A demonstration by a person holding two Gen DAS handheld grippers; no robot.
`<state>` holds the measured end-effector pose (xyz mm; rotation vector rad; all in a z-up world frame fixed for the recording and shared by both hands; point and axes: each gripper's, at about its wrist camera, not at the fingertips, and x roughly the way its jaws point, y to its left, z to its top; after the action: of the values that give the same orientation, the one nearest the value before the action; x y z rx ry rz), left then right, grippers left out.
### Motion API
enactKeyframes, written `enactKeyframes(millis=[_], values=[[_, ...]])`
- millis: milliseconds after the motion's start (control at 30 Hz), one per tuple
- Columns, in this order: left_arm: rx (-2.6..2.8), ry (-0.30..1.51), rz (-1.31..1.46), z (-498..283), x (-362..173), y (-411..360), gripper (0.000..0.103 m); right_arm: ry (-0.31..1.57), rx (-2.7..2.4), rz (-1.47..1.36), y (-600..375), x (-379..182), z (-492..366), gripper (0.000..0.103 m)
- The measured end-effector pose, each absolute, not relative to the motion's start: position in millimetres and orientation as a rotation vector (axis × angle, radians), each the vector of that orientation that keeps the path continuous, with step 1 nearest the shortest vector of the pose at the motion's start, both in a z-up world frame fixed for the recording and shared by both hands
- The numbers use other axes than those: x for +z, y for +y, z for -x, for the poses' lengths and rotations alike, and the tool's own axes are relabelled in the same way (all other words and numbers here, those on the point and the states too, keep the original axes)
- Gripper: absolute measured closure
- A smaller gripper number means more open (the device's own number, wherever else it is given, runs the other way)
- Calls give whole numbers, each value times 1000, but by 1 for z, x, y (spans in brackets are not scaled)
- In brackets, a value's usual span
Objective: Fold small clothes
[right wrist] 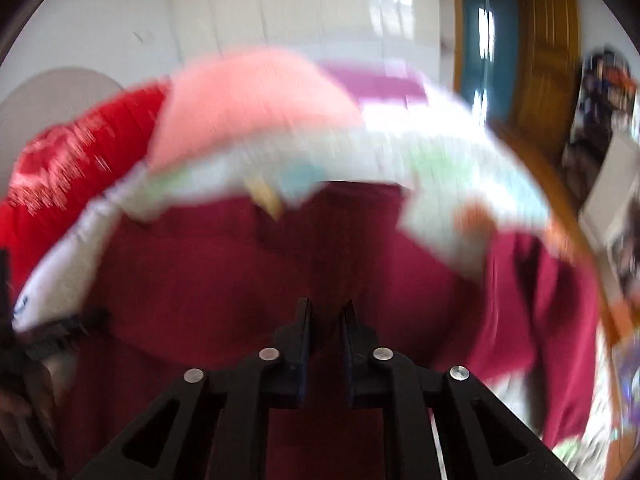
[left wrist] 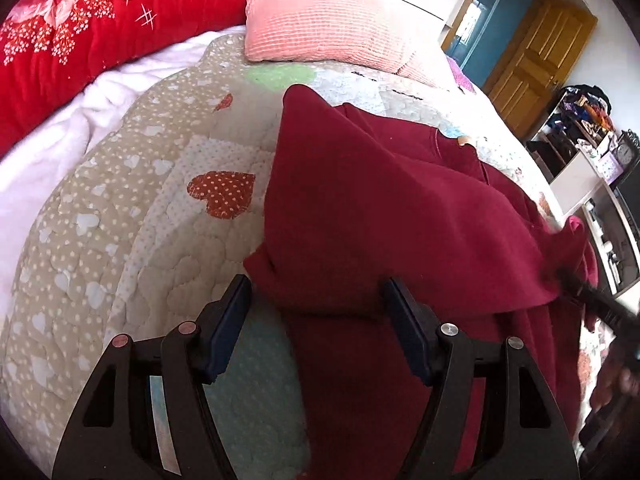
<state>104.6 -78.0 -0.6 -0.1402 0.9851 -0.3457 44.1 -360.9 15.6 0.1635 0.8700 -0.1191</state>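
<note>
Maroon garment (left wrist: 384, 208) lies on the quilt (left wrist: 132, 208), partly folded. Left gripper (left wrist: 316, 320) wide, straddling a fold, pads clear. Right gripper (right wrist: 326, 320) narrow over the cloth; grip unclear in blur.

Bedroom, daylight, bed fills most of view.
Heart-print quilt (left wrist: 132, 216) on bed, pink pillow (left wrist: 320, 12) and red blanket (left wrist: 92, 28) at head, white walls, wooden door (left wrist: 536, 64) beside teal panel (left wrist: 500, 20), cluttered shelf unit (left wrist: 580, 132) at right.
</note>
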Motion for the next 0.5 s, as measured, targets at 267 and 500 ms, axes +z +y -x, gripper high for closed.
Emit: enactKeyframes(millis=[267,500], values=[[-259,969,236,-105,-2,-46,34,686,-123,-143,-351,62,-15,52],[-276,961,225,-108,-3,-48,34,750,129,35,-265,43,-112,52]])
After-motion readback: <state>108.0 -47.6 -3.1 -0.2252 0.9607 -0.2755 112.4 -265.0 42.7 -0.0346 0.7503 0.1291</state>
